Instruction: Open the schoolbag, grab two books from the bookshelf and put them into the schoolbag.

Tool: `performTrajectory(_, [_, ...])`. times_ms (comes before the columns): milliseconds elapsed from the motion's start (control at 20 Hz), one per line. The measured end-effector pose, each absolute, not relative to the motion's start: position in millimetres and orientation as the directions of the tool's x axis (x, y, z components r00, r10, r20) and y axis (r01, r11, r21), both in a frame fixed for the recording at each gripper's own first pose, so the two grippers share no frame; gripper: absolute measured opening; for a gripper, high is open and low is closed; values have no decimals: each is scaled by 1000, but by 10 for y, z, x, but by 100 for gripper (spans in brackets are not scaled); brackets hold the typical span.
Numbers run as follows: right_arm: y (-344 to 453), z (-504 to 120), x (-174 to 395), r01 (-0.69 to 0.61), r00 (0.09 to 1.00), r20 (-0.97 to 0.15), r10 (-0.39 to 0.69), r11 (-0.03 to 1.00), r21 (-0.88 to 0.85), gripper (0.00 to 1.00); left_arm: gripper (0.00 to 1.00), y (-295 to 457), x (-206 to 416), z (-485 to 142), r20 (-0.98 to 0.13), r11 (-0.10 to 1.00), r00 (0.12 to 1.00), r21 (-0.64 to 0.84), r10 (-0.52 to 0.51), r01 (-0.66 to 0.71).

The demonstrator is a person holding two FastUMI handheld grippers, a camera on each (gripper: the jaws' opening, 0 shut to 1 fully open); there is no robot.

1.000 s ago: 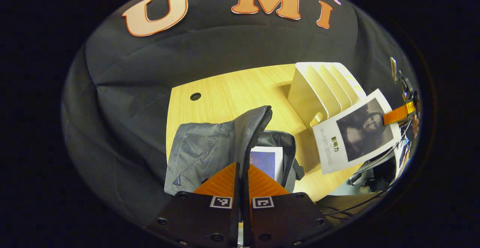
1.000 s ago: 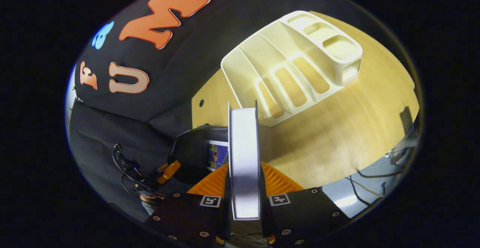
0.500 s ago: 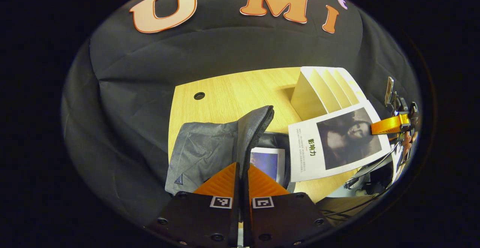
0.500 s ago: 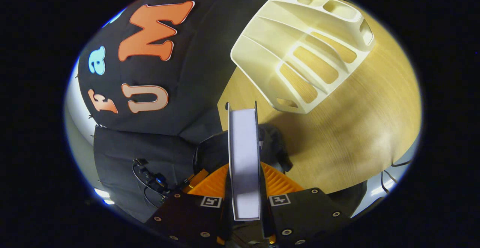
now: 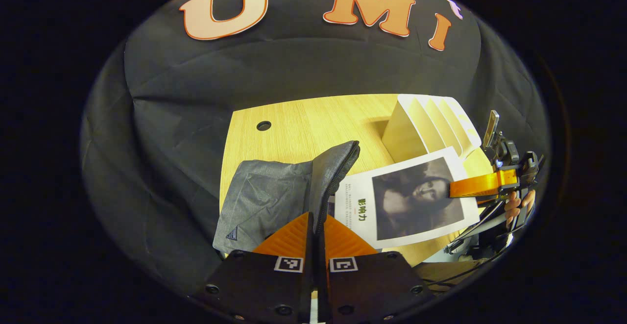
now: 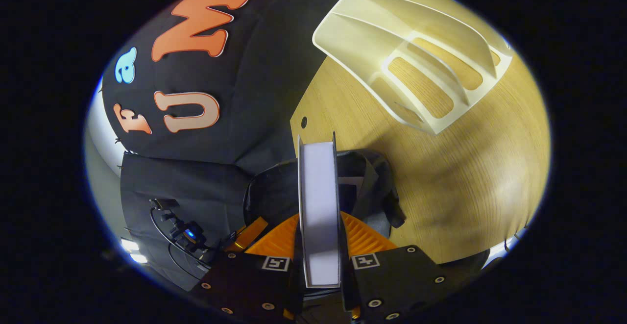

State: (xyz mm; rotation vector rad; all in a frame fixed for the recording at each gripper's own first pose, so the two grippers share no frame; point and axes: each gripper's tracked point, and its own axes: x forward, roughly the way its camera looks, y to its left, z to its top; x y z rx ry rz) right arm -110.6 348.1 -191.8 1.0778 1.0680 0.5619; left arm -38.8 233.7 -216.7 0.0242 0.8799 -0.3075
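Now the right gripper (image 6: 318, 260), clamped on the book (image 5: 409, 201), has swung it over the open schoolbag (image 5: 274, 201), whose flap (image 5: 333, 172) the left gripper (image 5: 316, 245) pinches up, so dropping comes next.

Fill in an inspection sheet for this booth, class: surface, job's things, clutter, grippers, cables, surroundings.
Surface: wooden table with a round hole.
Job's things: grey schoolbag, flap held up; book above its opening; cream bookshelf, slots bare.
Clutter: nothing seen.
Grippers: left gripper shut on the schoolbag flap; right gripper shut on the book.
Cables: black cables at the table's edge.
Surroundings: black cloth wall.
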Motion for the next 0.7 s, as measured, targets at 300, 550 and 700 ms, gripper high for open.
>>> performTrajectory(300, [3857, -1948, -1019, 86, 405, -392, 826, 393, 916, 31, 6, 2302, -425, -2117, -748, 951, 608, -104, -268, 291])
performTrajectory(550, [4193, -2021, -920, 60, 394, -427, 814, 441, 895, 31, 6, 2220, -401, -2089, -741, 943, 605, -115, -290, 312])
performTrajectory(700, [4359, -2058, -880, 65, 395, -434, 810, 447, 892, 31, 5, 2199, -396, -2075, -738, 942, 608, -112, -292, 317])
